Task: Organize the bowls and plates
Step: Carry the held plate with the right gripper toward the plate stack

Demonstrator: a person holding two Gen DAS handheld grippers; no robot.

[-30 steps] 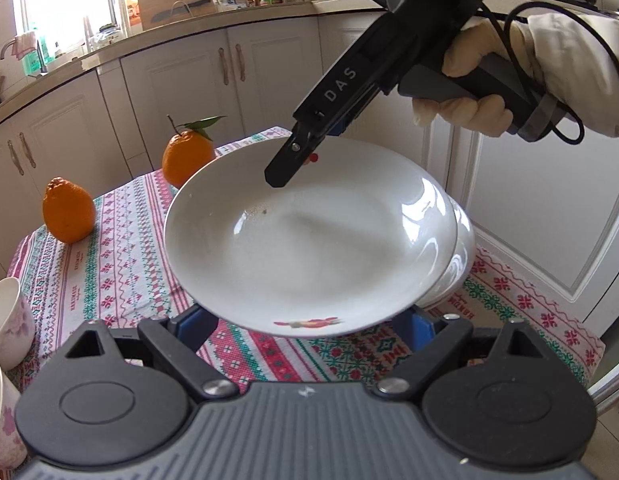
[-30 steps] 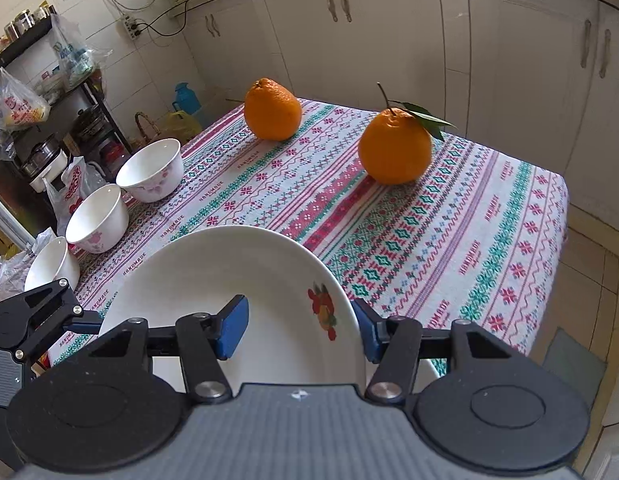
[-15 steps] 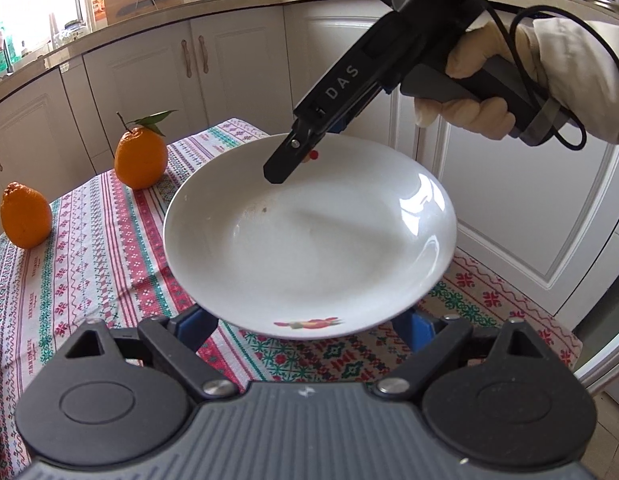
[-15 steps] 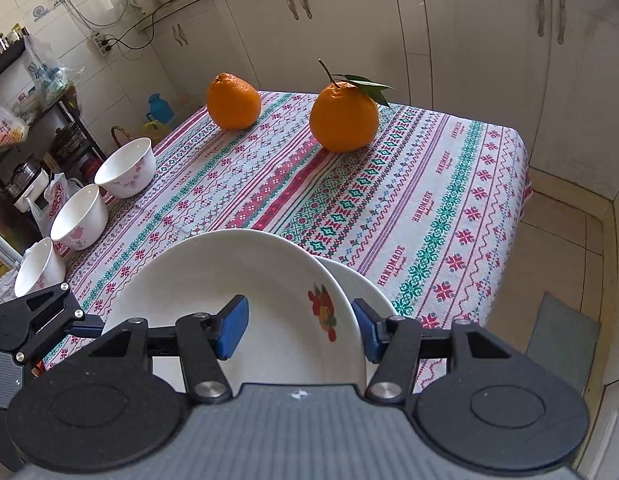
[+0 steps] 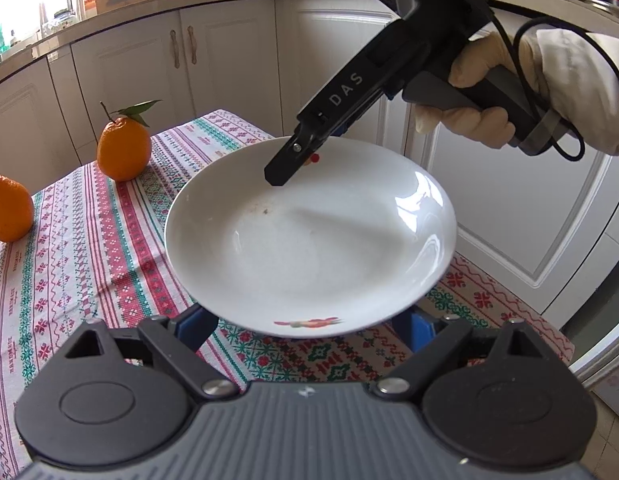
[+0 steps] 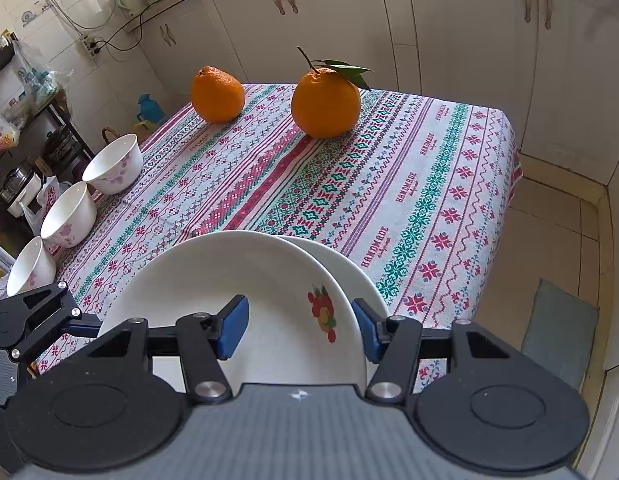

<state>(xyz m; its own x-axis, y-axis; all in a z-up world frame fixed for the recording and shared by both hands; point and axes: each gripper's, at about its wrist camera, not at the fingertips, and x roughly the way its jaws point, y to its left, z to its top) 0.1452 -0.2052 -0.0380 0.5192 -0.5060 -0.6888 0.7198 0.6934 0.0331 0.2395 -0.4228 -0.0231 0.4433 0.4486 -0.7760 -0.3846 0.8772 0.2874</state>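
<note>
A white plate (image 5: 309,248) with a red fruit print hangs tilted above the tablecloth. My right gripper (image 6: 299,328) is shut on its far rim; in the left wrist view one black finger (image 5: 289,164) lies over that rim, held by a gloved hand (image 5: 473,116). My left gripper (image 5: 305,328) stands open, its blue pads just under the plate's near rim, not pressing on it. A second white plate (image 6: 349,268) rests on the table right below the held one, only its edge showing. Three white flowered bowls (image 6: 113,164) line the table's left side.
Two oranges (image 6: 325,104), one with a leaf, stand at the far end of the patterned tablecloth (image 6: 429,184). White cabinets (image 6: 469,40) surround the table closely. A shelf with bags (image 6: 13,128) is at the left. A tiled floor with a mat (image 6: 557,320) lies to the right.
The held plate has shifted over the second plate, which now shows under it in the right wrist view and is hidden in the left. The bowls have slid out of the left view.
</note>
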